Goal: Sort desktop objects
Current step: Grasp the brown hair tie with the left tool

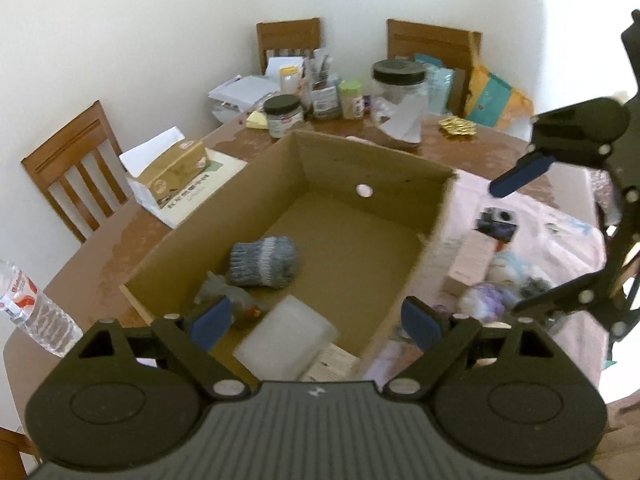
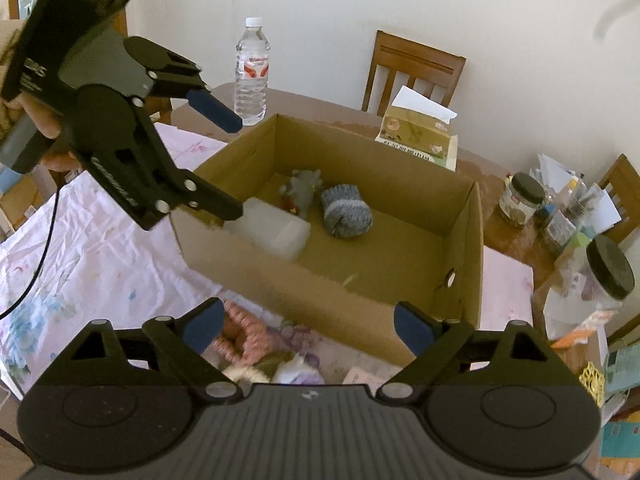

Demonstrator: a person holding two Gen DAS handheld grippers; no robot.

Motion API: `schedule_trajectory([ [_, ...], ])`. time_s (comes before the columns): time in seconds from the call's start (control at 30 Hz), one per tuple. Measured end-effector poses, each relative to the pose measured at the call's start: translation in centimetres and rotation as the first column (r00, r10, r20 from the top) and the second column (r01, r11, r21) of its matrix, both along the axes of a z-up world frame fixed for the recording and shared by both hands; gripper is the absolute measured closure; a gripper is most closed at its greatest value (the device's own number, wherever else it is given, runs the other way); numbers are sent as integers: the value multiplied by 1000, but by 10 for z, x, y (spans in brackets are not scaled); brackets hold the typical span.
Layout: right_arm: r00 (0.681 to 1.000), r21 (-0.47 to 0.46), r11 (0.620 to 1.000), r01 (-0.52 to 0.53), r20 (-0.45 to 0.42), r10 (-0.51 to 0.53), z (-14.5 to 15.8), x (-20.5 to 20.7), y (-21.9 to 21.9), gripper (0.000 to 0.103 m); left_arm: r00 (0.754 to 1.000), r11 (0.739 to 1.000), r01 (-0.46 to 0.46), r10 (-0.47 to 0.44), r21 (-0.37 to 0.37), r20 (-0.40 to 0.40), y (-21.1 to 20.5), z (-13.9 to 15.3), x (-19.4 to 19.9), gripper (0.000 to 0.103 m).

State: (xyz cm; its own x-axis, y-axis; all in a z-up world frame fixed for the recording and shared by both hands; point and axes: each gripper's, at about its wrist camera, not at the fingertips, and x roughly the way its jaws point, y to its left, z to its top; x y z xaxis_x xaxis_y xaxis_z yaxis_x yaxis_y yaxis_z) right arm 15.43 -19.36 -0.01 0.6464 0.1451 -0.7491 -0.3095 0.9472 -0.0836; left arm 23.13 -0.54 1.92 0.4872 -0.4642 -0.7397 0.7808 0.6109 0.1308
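An open cardboard box [image 1: 376, 168] [image 2: 464, 240] stands on the table. In it lie a rolled grey-blue knit sock [image 1: 264, 260] [image 2: 347, 211], a grey plush toy [image 1: 226, 296] [image 2: 304, 190] and a white translucent block [image 1: 286, 340] [image 2: 272, 232]. My left gripper [image 1: 316, 322] [image 2: 232, 160] hangs open over the box's near end, nothing between its blue pads; its lower finger is close beside the white block. My right gripper [image 2: 310, 326] [image 1: 520, 240] stands open above the pink cloth [image 2: 100, 264] beside the box, over a pink knitted item [image 2: 240, 336] and lilac fluff [image 2: 296, 372].
A pink carton [image 1: 472, 264] and a small dark box [image 1: 498, 222] lie on the cloth. A water bottle [image 2: 252, 72], a tissue box [image 1: 176, 168], jars [image 1: 284, 114] and papers crowd the table's far side. Wooden chairs [image 1: 72, 176] stand against the white wall.
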Motion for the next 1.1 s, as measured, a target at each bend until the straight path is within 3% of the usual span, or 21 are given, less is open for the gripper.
schedule_trajectory([
  [0.33, 999, -14, 999, 39, -9, -39, -18, -40, 10, 9, 998, 999, 13, -15, -46, -59, 2, -13, -49, 11],
  [0.77, 993, -4, 994, 110, -36, -110, -43, -69, 19, 9, 996, 999, 45, -45, -10, -82, -6, -58, -90, 14],
  [1.1, 990, -4, 991, 133, -52, -133, -52, -81, 19, 9, 988, 999, 53, -53, -1, -148, -15, -82, -89, 38],
])
